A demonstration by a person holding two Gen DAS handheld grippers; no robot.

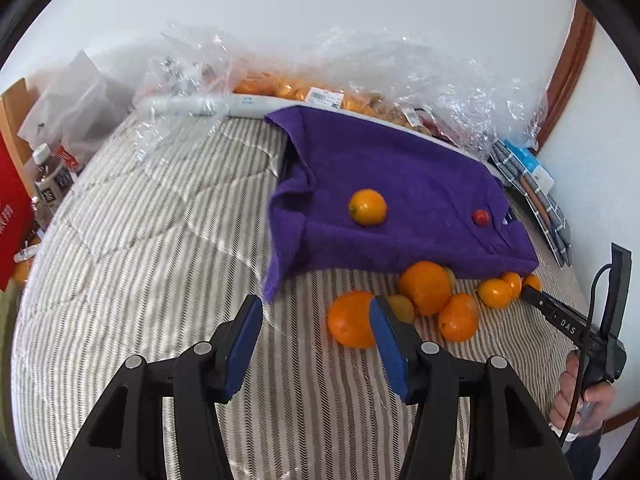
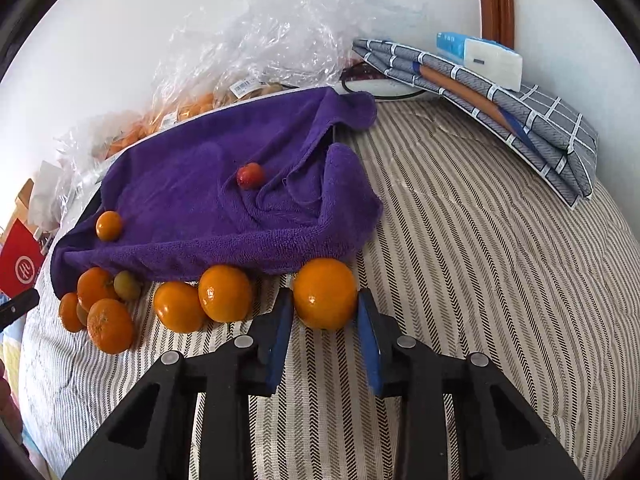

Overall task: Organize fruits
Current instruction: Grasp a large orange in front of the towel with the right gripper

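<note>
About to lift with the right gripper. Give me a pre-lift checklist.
1. The orange centred between the right gripper pads: ok.
2. Both pads touching it: ok, as far as visible.
3. The neighbour orange clear of the grip: ok, it lies apart.
4. The left gripper out of the way: ok, open and empty, over other fruit.
5. Drop-off spot: cannot tell.

Black hand-held gripper (image 2: 325, 322), blue pads (image 2: 282, 330), silver pivot screws, "DAS" marking, black cable
</note>
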